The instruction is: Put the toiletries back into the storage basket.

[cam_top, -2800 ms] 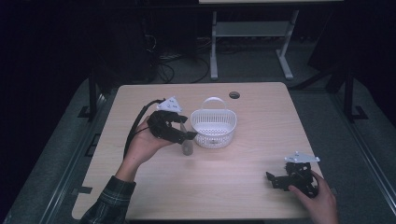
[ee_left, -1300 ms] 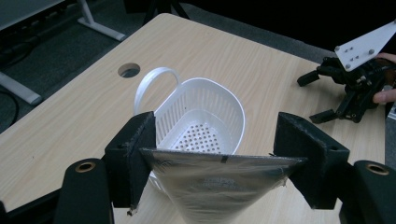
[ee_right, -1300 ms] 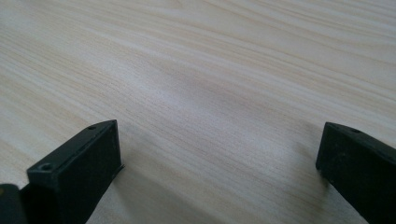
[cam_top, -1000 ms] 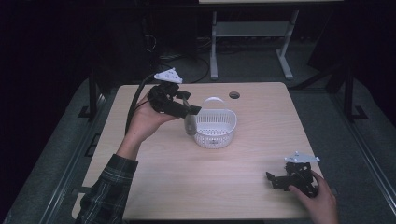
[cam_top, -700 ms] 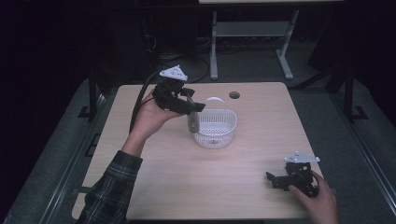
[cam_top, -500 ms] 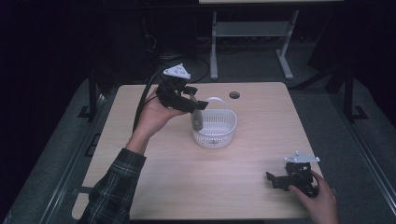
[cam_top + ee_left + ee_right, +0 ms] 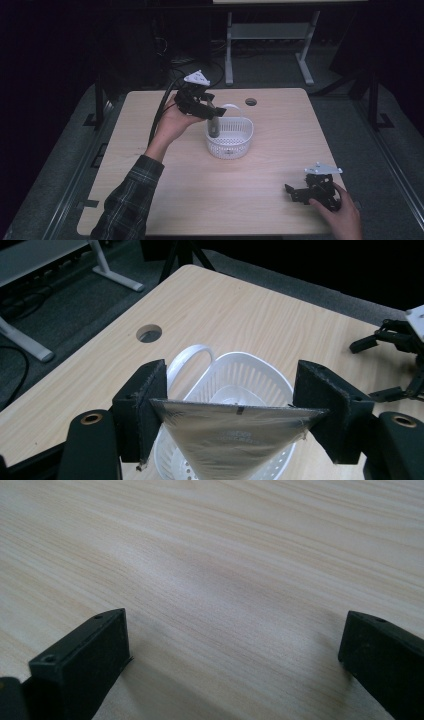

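My left gripper [image 7: 212, 113] is shut on a grey foil pouch [image 7: 213, 127] and holds it over the left rim of a white perforated basket [image 7: 239, 146]. In the left gripper view the pouch [image 7: 227, 437] is pinched flat across its top between both pads [image 7: 148, 410] and tapers down into the basket [image 7: 250, 366], whose handle loops up behind. My right gripper [image 7: 299, 193] rests on the table near the front right corner. Its jaws stand wide apart in the right gripper view [image 7: 235, 645], with bare wood between them.
The light wooden table [image 7: 165, 200] has a round cable hole [image 7: 251, 102] behind the basket. The right gripper [image 7: 395, 340] is also seen far off in the left gripper view. A white desk frame [image 7: 265, 35] stands on the dark floor beyond the table.
My left gripper has carried the pouch to the right and slightly down, from beside the basket to over its left rim. The right gripper has stayed put.
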`<move>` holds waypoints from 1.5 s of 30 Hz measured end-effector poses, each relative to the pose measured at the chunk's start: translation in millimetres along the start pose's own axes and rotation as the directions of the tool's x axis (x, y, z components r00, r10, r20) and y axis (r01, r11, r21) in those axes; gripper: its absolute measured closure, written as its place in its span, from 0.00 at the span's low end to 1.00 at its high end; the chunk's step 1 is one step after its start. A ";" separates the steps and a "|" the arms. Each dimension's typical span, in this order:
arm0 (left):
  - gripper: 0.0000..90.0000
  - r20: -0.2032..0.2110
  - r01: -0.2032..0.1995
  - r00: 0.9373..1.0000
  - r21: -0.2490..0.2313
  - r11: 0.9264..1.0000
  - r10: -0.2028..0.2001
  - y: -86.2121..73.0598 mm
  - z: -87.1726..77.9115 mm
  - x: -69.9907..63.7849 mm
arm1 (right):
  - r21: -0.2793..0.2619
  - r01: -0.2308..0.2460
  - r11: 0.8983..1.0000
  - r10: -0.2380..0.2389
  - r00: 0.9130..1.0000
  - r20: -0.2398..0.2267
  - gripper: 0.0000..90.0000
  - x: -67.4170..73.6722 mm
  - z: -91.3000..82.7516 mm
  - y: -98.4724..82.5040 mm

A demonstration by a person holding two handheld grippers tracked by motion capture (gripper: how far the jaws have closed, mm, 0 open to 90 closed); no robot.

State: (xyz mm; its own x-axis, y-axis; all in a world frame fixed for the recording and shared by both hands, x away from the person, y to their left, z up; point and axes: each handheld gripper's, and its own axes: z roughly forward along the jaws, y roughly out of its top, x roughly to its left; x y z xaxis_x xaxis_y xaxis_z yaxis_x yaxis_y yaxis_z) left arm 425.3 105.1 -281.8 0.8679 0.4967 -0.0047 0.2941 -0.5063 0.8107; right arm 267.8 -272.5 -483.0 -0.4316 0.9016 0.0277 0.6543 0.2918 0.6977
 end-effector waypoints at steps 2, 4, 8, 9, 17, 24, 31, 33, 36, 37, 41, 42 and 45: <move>0.33 -0.001 0.002 1.000 0.006 1.000 -0.002 -2.8 3.3 1.6 | 0.000 -0.001 1.000 0.001 1.000 0.001 0.00 0.0 0.0 0.0; 0.33 0.000 0.006 1.000 0.012 1.000 -0.006 -6.1 7.0 3.3 | 0.000 0.000 1.000 0.000 1.000 0.001 0.00 0.0 0.1 0.0; 0.33 0.003 0.017 1.000 0.020 1.000 -0.017 -11.8 11.3 5.5 | 0.000 0.000 1.000 0.000 1.000 0.001 0.00 0.0 0.1 0.0; 0.33 0.004 0.015 1.000 0.022 1.000 -0.015 -12.8 11.9 6.1 | 0.000 0.000 1.000 0.000 1.000 0.001 0.00 0.0 0.0 0.0; 0.33 0.003 0.017 1.000 0.025 1.000 -0.017 -20.6 19.3 6.9 | 0.000 0.000 1.000 0.000 1.000 0.002 0.00 0.0 0.2 0.0; 0.33 0.004 0.013 1.000 0.035 0.999 -0.013 -26.9 27.0 5.4 | 0.000 0.000 1.000 0.000 1.000 0.001 0.00 0.0 0.2 0.0; 0.33 0.003 0.013 1.000 0.046 0.999 -0.013 -33.2 35.7 2.9 | 0.000 0.000 1.000 0.000 1.000 0.001 0.00 0.0 0.2 0.0; 0.33 0.002 0.012 1.000 0.051 0.999 -0.012 -35.2 37.8 2.2 | 0.000 0.001 1.000 -0.001 1.000 0.001 0.00 -0.1 0.2 0.0; 0.33 0.005 0.012 1.000 0.059 0.998 -0.012 -38.2 41.4 0.6 | 0.000 0.001 1.000 -0.001 1.000 0.001 0.00 -0.1 0.2 0.0; 0.33 0.006 0.008 1.000 0.063 0.998 -0.008 -39.2 42.1 0.2 | 0.000 0.001 1.000 -0.001 1.000 0.001 0.00 -0.1 0.2 0.0; 0.33 -0.006 0.002 1.000 0.071 0.997 -0.001 -43.0 45.6 -0.9 | 0.000 0.000 1.000 0.000 1.000 0.002 0.00 0.0 0.2 -0.1; 0.33 -0.007 0.000 1.000 0.075 0.997 0.000 -44.0 46.4 -0.8 | 0.000 0.000 1.000 0.000 1.000 0.001 0.00 0.0 0.2 0.0; 0.33 -0.004 0.004 1.000 0.082 0.997 -0.004 -47.6 49.0 -0.6 | 0.000 0.000 1.000 0.000 1.000 0.002 0.00 0.0 0.2 -0.1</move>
State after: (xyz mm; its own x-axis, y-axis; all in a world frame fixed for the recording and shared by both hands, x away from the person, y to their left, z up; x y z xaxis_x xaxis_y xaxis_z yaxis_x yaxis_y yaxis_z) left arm 430.4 94.4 -349.1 0.8650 0.5017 -0.0053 0.3296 -0.5604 0.7598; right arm 267.9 -272.5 -483.2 -0.4309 0.9020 0.0264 0.6542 0.2921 0.6976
